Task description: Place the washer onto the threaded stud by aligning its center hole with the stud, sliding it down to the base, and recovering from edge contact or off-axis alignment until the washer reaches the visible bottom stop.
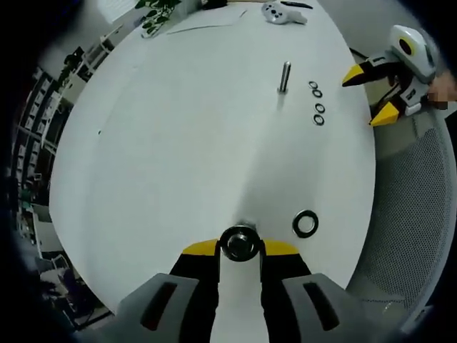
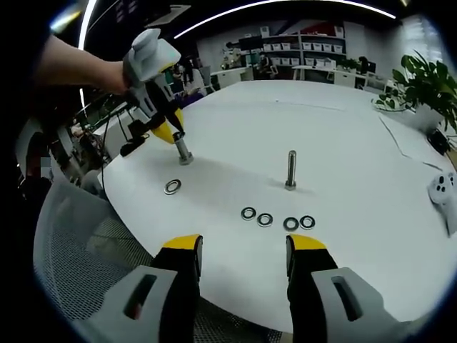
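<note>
Washers point(image 2: 278, 219) sit flat in a row on the white table point(image 2: 357, 136), near the upright stud point(image 2: 291, 169); one more point(image 1: 305, 224) lies beside the left gripper point(image 1: 240, 248), which is clamped on a second stud point(image 1: 240, 243). Right gripper point(image 2: 243, 246) is wide open, holding nothing. Thin, stiff, probably slippery metal: pinch by the rim. Office shelves and plant point(image 2: 428, 86) behind.
</note>
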### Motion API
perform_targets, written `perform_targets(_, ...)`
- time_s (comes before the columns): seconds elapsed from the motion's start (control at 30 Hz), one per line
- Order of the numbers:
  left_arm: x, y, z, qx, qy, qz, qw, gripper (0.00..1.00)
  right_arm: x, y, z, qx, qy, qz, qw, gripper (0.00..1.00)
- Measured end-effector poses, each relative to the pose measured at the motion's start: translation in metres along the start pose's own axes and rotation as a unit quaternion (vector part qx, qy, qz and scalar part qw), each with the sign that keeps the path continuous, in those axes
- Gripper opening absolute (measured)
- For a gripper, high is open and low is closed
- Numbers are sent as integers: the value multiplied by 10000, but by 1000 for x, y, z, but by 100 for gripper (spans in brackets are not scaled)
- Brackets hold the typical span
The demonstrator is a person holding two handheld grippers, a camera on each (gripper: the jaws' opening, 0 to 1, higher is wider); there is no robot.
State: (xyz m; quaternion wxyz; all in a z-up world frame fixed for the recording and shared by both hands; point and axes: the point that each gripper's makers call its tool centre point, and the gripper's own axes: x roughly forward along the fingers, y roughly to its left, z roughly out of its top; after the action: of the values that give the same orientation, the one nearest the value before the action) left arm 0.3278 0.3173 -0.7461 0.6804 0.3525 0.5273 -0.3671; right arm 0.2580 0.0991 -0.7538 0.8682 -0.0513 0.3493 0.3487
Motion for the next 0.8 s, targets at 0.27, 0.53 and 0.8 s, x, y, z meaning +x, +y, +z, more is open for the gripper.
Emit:
perform_targets(0.27,13,-3,-2,61,95,-42,9999,19,1,0,-2,11,-2,-17,10000,50)
perform_targets(0.53,27,-2,-5,-8,218,-90,9997,19,2,-1,-1,-5,5,-36,10000,50)
perform_targets(0.8,37,-2,-10,-44,303,-156,9994,19,3,-1,-1,-26,23,-37,10000,50)
